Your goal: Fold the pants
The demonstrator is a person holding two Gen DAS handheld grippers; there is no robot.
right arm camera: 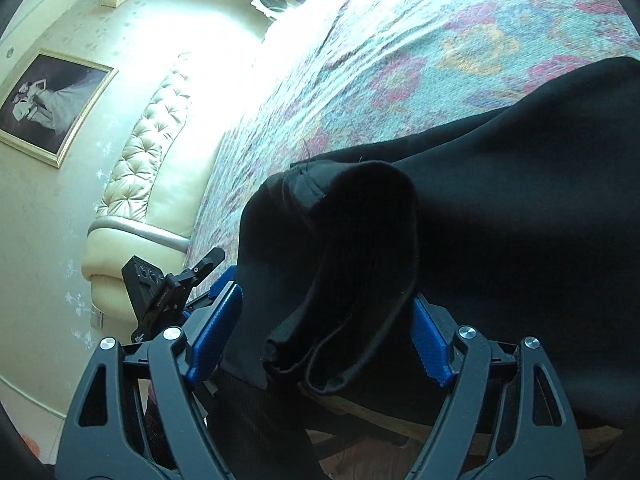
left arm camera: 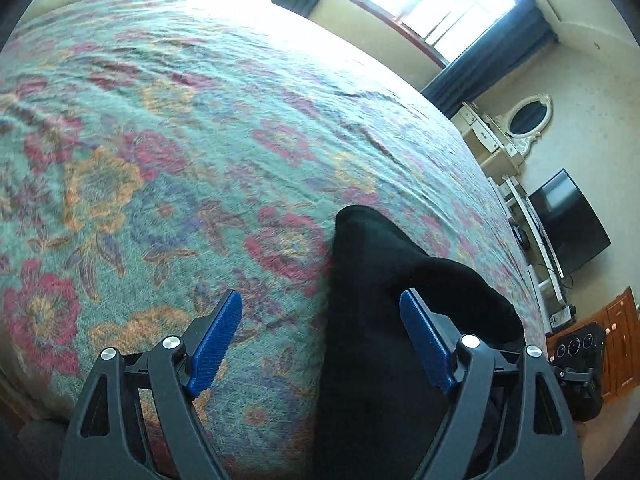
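Black pants (left arm camera: 372,320) lie on the floral bedspread (left arm camera: 180,140) near the bed's front edge. In the left wrist view, my left gripper (left arm camera: 320,340) is open, its blue pads wide apart; the pants' edge lies between them, under the right pad (left arm camera: 426,344). In the right wrist view the pants (right arm camera: 500,220) spread to the right, with a rolled, bunched end (right arm camera: 352,260) standing up between the open fingers of my right gripper (right arm camera: 324,332). The pads do not press the cloth. The other gripper (right arm camera: 160,292) shows at left.
A padded cream headboard (right arm camera: 140,184) and a framed picture (right arm camera: 44,104) are at left in the right wrist view. A window with blue curtains (left arm camera: 480,60), a dresser with an oval mirror (left arm camera: 524,120), a black TV (left arm camera: 568,220) and a wooden cabinet (left arm camera: 616,344) stand beyond the bed.
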